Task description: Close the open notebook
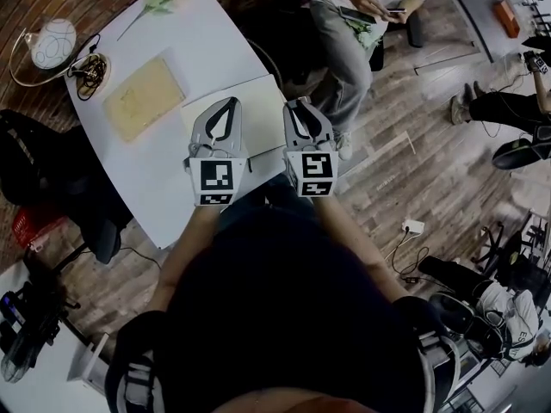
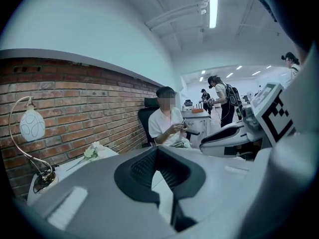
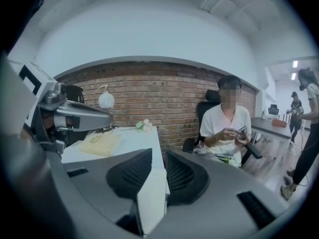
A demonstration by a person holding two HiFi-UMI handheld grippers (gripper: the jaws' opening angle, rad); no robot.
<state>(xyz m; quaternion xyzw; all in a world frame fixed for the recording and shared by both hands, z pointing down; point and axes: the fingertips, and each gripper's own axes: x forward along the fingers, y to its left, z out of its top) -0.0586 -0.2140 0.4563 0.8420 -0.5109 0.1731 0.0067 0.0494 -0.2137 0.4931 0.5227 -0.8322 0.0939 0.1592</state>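
Risk sits in the approach: the open white-paged notebook [image 1: 261, 110] lies flat on the white table [image 1: 164, 179], at twelve o'clock beneath both grippers, with the table's edge close at three o'clock; the grey left gripper [image 1: 227, 101] has its tips together, empty; the grey right gripper [image 1: 301, 103] stands narrowly parted, empty; a blunt nudge might slide the notebook off, unclosed.

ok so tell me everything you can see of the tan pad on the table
The tan pad is a flat rectangle, pale yellow-tan, with a matte cloth-like or rough paper face and faint markings too small to read. It lies flat on the white table, skewed to its edges, near the lamp. Only the table touches it; nothing rests on it.
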